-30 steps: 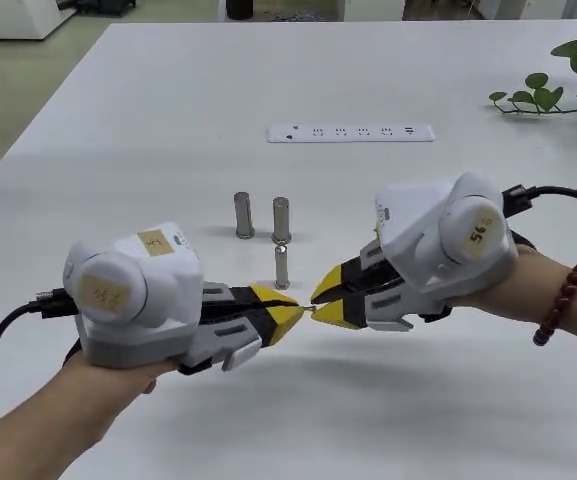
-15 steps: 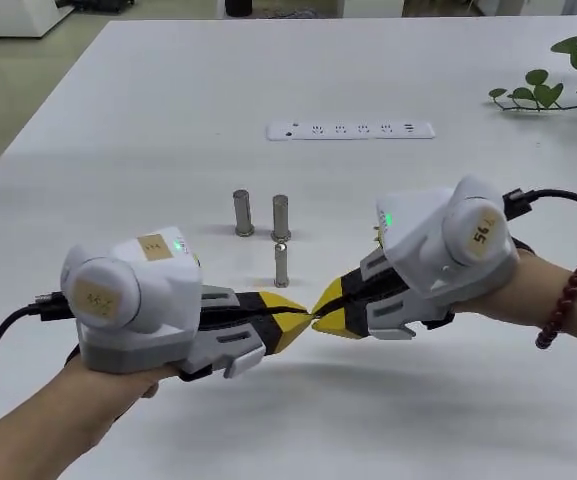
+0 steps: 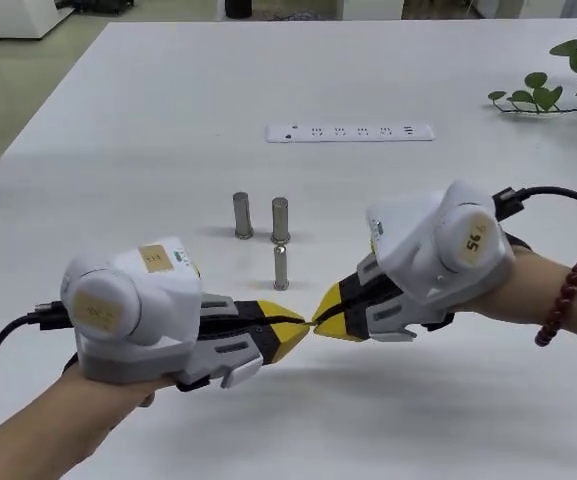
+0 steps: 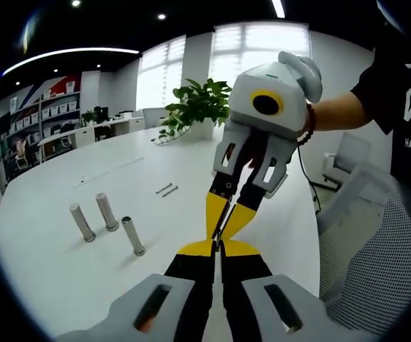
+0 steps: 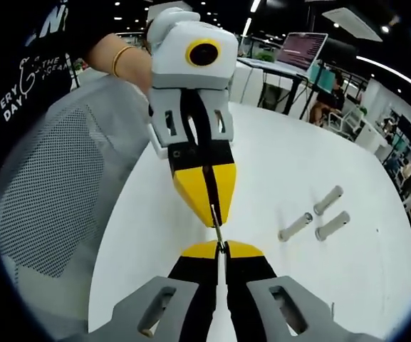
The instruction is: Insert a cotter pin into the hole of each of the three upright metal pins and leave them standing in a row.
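Observation:
Three upright metal pins stand on the white table: two side by side (image 3: pixel 243 215) (image 3: pixel 280 220) and one in front (image 3: pixel 281 268). They also show in the left gripper view (image 4: pixel 107 211) and the right gripper view (image 5: pixel 295 226). My left gripper (image 3: pixel 298 326) and right gripper (image 3: pixel 321 322) meet tip to tip just in front of the pins, above the table. A thin cotter pin (image 5: pixel 216 224) bridges the two sets of yellow tips. Both grippers are shut on it, one at each end.
A white power strip (image 3: pixel 351 132) lies farther back on the table. Plant leaves (image 3: pixel 558 85) reach in at the back right. Two loose cotter pins (image 4: pixel 165 189) lie on the table beyond the metal pins. A mesh chair (image 4: pixel 376 263) stands beside the table.
One second ago the right gripper's jaws stood open around the cotter pin's end; they have since shut on it. Both grippers have sunk slightly. The metal pins have not moved.

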Demonstrator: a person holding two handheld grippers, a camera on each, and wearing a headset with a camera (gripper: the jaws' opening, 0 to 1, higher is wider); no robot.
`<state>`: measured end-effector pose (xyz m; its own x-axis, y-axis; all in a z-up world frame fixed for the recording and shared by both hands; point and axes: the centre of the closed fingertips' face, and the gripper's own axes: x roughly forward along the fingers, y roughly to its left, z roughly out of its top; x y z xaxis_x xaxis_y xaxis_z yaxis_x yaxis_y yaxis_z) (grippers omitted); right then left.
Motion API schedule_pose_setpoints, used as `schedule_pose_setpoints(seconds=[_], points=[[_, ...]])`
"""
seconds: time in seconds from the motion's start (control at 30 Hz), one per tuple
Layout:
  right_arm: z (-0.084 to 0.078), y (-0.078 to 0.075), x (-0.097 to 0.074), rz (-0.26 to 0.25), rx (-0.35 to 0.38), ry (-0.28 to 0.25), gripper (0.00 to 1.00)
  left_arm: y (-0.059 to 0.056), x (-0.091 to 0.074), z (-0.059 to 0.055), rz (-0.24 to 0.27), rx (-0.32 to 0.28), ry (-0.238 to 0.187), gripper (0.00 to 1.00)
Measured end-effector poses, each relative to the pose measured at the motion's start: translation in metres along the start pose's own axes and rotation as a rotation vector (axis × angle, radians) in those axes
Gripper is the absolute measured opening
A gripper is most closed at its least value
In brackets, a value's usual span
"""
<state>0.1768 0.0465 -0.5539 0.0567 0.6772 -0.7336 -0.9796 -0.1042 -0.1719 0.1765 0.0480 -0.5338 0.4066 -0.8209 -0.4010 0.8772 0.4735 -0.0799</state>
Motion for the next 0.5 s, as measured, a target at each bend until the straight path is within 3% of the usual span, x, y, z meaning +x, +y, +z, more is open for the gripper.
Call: schedule_pose_setpoints(seconds=[0.5], points=[[-0.011,-0.004,0.0,-0.013,-0.055,0.077,0.0,0.006,0.008,-0.004,0.035,-0.003,0.02,0.0]])
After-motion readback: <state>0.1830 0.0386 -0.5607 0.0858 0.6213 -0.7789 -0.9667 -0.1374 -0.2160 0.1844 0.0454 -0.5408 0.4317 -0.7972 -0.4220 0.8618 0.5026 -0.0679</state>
